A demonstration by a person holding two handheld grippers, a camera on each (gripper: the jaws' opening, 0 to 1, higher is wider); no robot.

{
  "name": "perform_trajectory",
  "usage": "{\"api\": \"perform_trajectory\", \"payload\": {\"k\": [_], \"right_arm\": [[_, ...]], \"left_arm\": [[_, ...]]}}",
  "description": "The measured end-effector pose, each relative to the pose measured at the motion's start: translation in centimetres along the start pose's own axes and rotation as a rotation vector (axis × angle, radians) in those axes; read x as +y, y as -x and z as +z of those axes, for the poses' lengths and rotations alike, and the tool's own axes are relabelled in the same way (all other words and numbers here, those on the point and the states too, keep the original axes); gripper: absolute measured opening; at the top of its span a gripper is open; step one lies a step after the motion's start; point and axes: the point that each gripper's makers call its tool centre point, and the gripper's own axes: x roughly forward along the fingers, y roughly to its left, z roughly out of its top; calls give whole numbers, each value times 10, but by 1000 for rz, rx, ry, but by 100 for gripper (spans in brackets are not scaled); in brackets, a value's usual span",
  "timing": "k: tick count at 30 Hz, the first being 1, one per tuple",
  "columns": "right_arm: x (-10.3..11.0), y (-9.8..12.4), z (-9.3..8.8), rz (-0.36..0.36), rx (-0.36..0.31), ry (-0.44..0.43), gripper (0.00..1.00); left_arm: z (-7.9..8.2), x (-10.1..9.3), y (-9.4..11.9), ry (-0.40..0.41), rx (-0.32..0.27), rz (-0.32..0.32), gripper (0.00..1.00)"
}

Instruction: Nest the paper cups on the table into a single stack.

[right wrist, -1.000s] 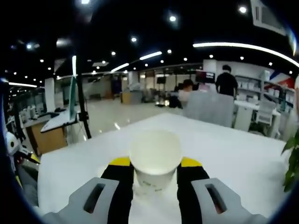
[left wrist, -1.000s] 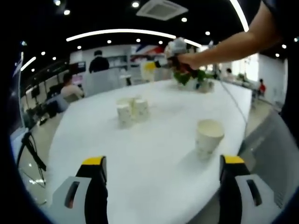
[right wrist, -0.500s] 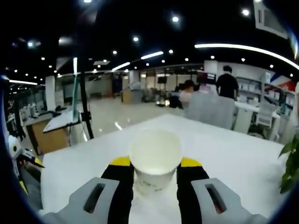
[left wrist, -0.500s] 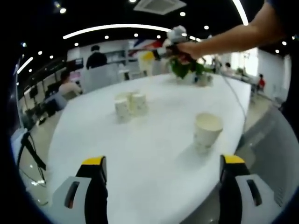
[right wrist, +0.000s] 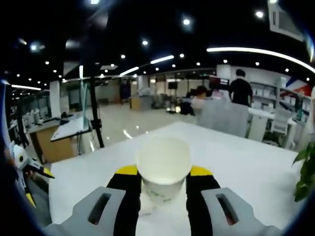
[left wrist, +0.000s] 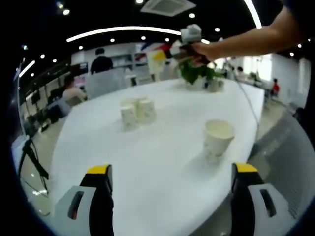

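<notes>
A white paper cup [right wrist: 163, 168] sits upright between the jaws of my right gripper [right wrist: 164, 173], which is shut on it above the white table [right wrist: 246, 167]. In the left gripper view, my left gripper [left wrist: 171, 172] is open over the near part of the table [left wrist: 147, 162], with nothing between its fingers. A single paper cup [left wrist: 218, 137] stands ahead to the right. A cluster of paper cups [left wrist: 135, 110] stands farther off near the table's middle. The right gripper [left wrist: 177, 53], held in a person's hand [left wrist: 206, 49], is high at the far side with its cup [left wrist: 157, 63].
A green potted plant [left wrist: 199, 73] stands at the table's far end. The table's right edge [left wrist: 251, 142] drops to the floor. People sit and stand at desks behind. A tripod [right wrist: 94, 118] stands beyond the table's left side.
The right gripper, seen from the left one, has lifted a little with its cup. My left gripper's view has shifted slightly; the cups on the table have stayed in place.
</notes>
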Motion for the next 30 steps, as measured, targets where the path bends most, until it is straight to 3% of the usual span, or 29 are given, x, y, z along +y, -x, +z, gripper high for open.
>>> {"api": "perform_trajectory", "payload": {"k": [19, 30], "right_arm": [[24, 20, -3, 17, -10, -6, 32], [56, 37, -12, 65, -10, 7, 32]], "left_arm": [[3, -6, 2, -14, 3, -8, 99], [2, -9, 0, -40, 7, -20, 99]]}}
